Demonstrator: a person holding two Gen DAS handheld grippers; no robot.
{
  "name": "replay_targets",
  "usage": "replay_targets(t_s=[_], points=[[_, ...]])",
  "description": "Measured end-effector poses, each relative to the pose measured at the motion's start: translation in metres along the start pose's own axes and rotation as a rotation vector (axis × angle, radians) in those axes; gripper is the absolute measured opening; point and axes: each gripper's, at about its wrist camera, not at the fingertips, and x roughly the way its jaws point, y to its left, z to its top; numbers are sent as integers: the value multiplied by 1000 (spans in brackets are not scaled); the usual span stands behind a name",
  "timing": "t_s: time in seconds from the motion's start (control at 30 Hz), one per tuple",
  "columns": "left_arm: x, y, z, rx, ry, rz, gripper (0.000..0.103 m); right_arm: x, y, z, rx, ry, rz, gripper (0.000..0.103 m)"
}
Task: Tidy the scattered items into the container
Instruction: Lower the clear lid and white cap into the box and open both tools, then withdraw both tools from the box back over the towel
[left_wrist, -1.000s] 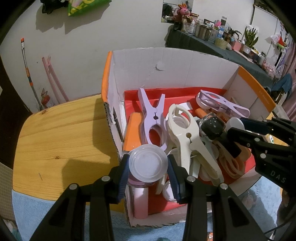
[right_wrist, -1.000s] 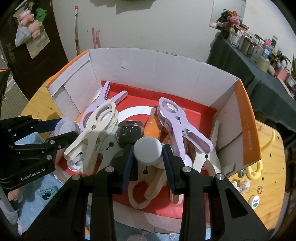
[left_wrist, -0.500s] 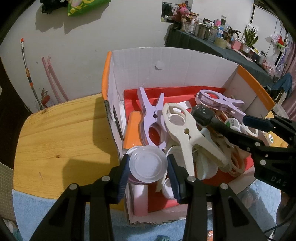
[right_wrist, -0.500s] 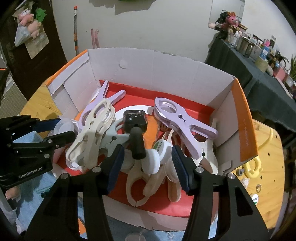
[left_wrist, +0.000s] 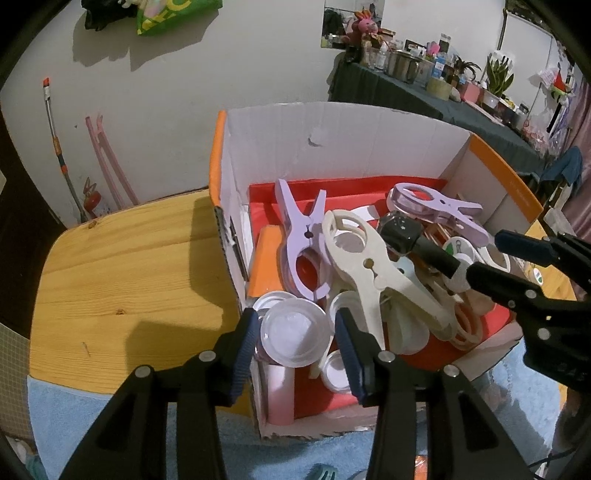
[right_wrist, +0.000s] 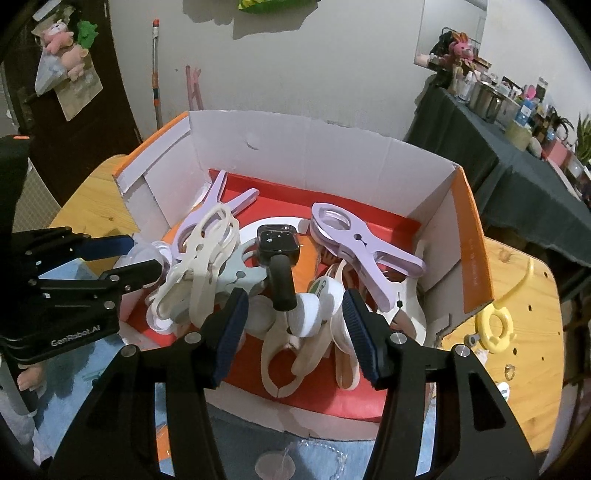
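Two claws over box (left_wrist: 332, 147), left claw (left_wrist: 295, 339) opening around clear lid (left_wrist: 293, 338)

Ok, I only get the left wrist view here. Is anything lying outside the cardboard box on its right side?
Observer: Yes, a yellow ring-shaped piece lies on the wooden table, right of the cardboard box.
Operator: Is the right gripper holding anything?
Observer: No. The right gripper is open, and the black-handled item lies loose in the box.
Operator: Anything else out there?
Observer: A few small bits beside the yellow piece, too small to identify.
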Motion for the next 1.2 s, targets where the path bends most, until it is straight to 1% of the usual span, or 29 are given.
replay_targets(t_s=[0.27, 0.47, 0.6, 0.83, 1.2], points=[[-9, 0, -2, -10, -9, 1, 46, -19, 1, -4, 1, -34, 1, 52], [-32, 0, -10, -4, -44, 0, 47, -42, 6, -17, -6, -65, 10, 52], [-49, -2, -19, 6, -63, -8, 50, -55, 9, -27, -9, -79, 13, 52], [-69, -8, -29, 21, -88, -10, 51, -70, 12, -40, -11, -90, 12, 52], [-88, -11, -46, 33, -112, -3, 51, -89, 20, -56, -20, -109, 15, 52]])
